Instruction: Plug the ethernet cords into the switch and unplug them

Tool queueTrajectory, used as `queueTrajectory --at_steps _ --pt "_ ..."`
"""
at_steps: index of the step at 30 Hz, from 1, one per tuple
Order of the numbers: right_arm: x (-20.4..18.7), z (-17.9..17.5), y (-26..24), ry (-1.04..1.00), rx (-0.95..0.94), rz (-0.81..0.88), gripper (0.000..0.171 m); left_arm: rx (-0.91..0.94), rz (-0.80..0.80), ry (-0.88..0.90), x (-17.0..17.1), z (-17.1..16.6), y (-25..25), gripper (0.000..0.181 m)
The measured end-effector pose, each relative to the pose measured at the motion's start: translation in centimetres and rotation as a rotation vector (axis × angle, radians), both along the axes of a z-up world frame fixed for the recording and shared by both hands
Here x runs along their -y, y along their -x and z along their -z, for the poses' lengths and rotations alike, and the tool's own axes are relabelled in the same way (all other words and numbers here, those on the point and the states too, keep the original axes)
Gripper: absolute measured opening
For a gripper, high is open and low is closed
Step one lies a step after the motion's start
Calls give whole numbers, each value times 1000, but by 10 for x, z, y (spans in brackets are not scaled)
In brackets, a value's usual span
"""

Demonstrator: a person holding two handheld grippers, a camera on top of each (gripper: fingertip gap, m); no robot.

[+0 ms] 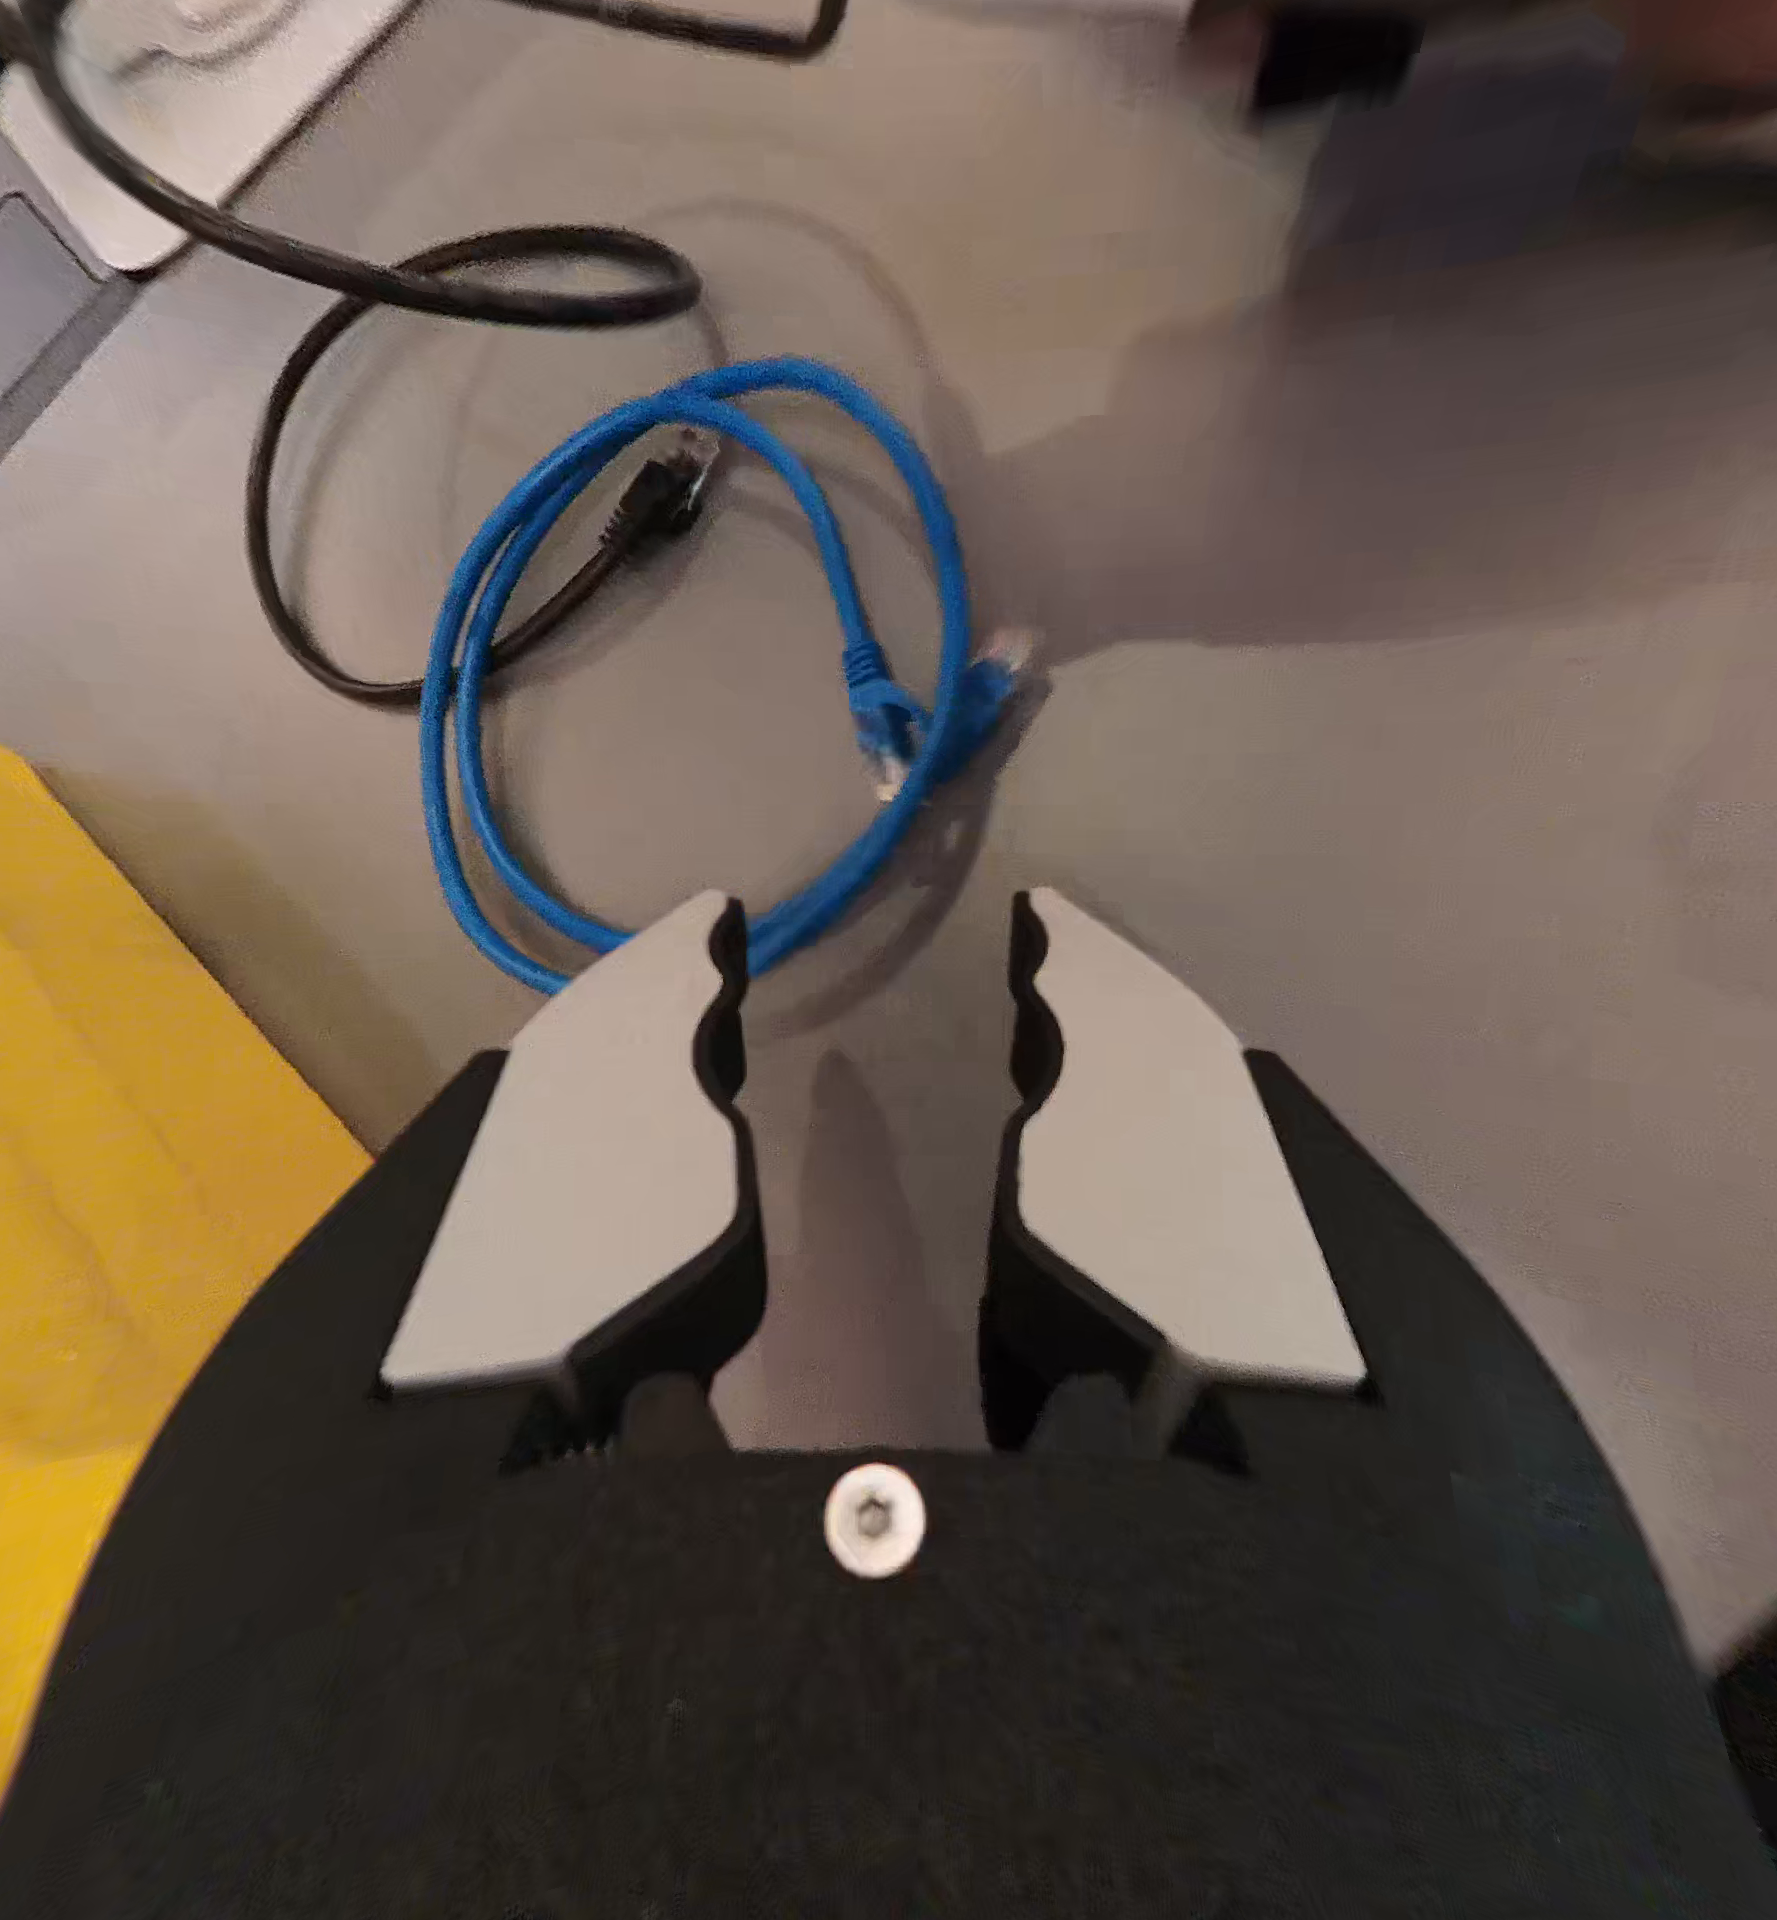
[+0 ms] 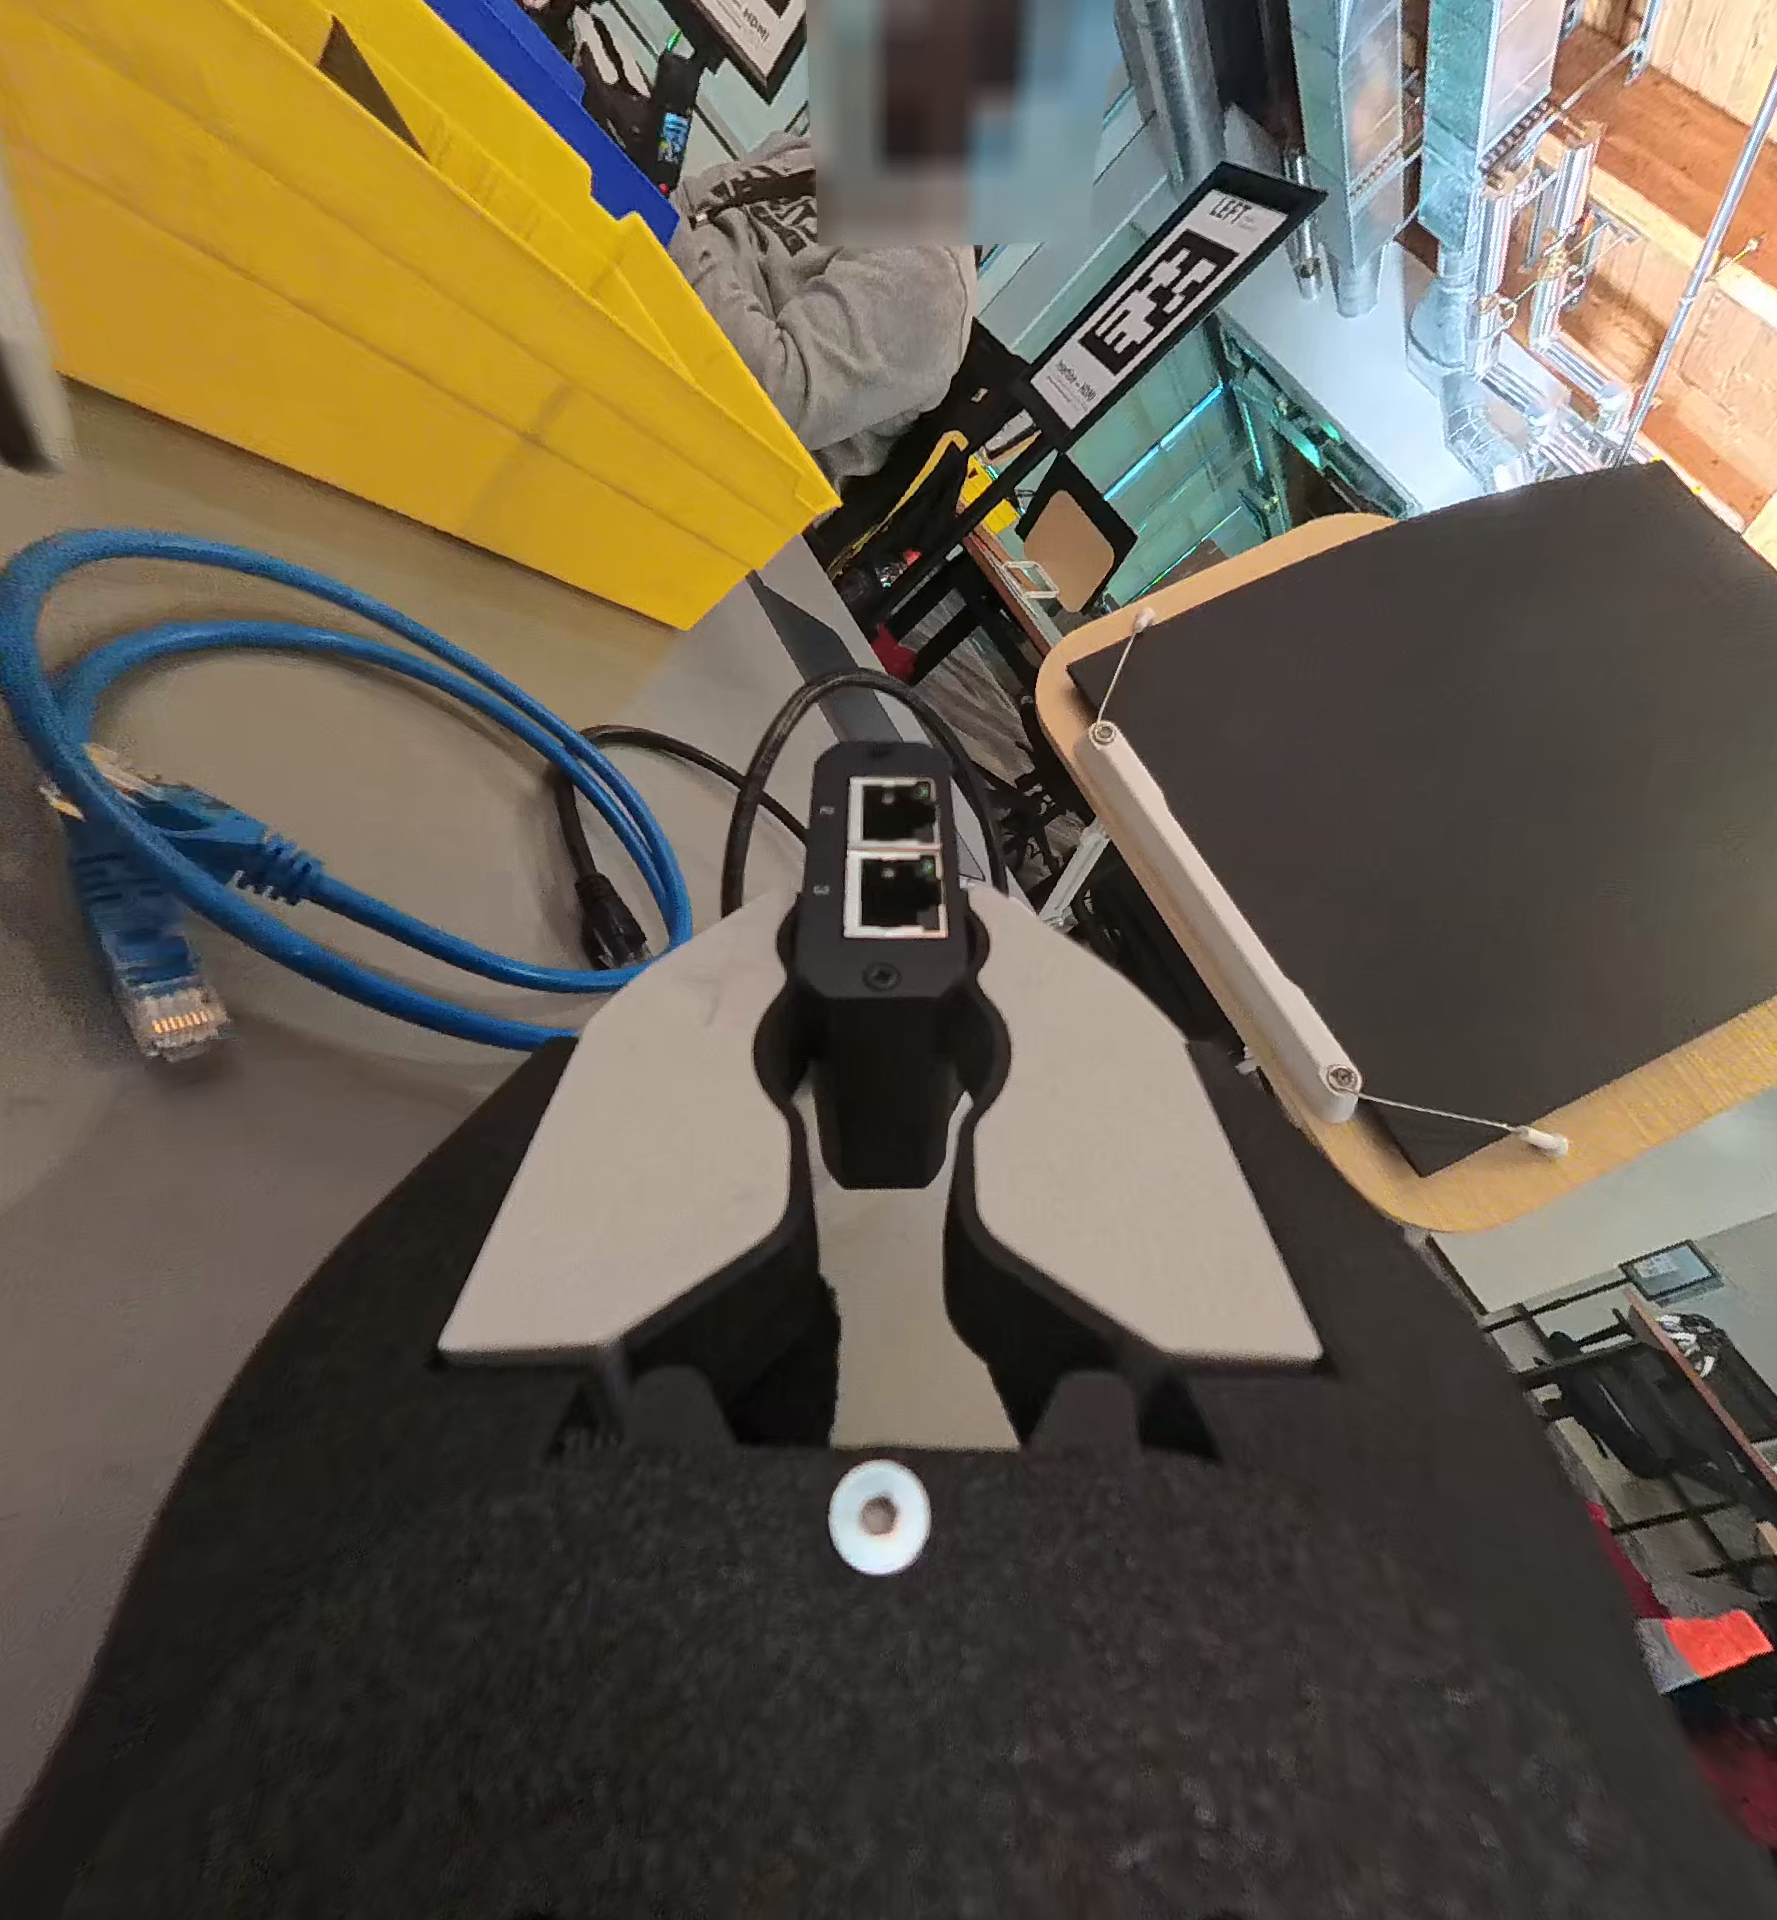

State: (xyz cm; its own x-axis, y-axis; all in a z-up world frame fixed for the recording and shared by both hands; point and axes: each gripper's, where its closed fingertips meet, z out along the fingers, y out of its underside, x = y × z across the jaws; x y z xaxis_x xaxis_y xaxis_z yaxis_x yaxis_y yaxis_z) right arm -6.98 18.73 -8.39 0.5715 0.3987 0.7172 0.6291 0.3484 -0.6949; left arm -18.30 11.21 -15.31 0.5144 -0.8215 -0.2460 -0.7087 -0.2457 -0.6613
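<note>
A coiled blue ethernet cord [image 1: 468, 727] lies on the grey table, both its plugs [image 1: 879, 717] loose near the coil's right side. A black ethernet cord [image 1: 271, 499] loops behind it, its plug [image 1: 660, 488] lying inside the blue coil. My left gripper [image 1: 876, 914] is open and empty, just above the near edge of the blue coil. My right gripper [image 2: 889, 940] is shut on a small black switch [image 2: 889, 883], held up with two empty ports facing me. The blue cord [image 2: 396, 686] and a black plug [image 2: 609, 920] lie to its left.
Yellow bins [image 2: 364, 312] stand on the table behind the cords, and one yellow bin [image 1: 84, 1091] is at my left gripper's left. A chair with a black seat [image 2: 1486, 831] is beyond the table edge on the right. A seated person in grey [image 2: 832, 312] is behind. The tips of one gripper are about 15 cm away from the tips of the other.
</note>
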Motion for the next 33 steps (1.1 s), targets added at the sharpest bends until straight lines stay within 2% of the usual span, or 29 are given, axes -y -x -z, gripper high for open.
queueTrajectory --at_steps 3,4,6,8,10,12,15,17,19,21,22,24,27,30,33 --pt "-1 3 -1 12 1 1 24 -147 122 41 -18 27 -3 52" --pt "-1 3 0 13 2 -1 25 -179 163 36 -21 35 -6 44" --pt "-1 3 0 17 2 -5 24 -205 240 18 -19 42 -15 11" --pt "-1 5 1 18 6 -3 24 -242 280 47 -14 43 -17 7" --pt "-2 6 -1 25 0 0 24 -236 265 185 4 35 -16 6" --pt "-4 5 -3 29 -12 4 24 -38 315 379 44 3 -31 5" --pt "-5 4 -5 41 -35 2 24 385 498 733 112 -81 -50 5" --pt "-6 6 -4 52 -38 1 24 530 543 926 131 -109 -43 5" --pt "-6 7 -4 54 -34 0 24 643 490 1070 125 -109 -34 5" --pt "-5 6 -3 48 -32 -1 24 688 374 1265 112 -88 -23 5" --pt "-5 5 -3 45 -29 0 24 695 291 1292 100 -72 -18 5" --pt "-5 6 -3 46 -25 0 24 626 161 1195 77 -35 -7 5" --pt "-6 9 -3 56 -20 0 24 464 62 937 48 4 11 10" --pt "-6 10 -3 62 -19 0 24 371 49 688 29 10 17 15" --pt "-6 12 -2 67 -14 -4 24 292 110 404 18 -5 20 22"
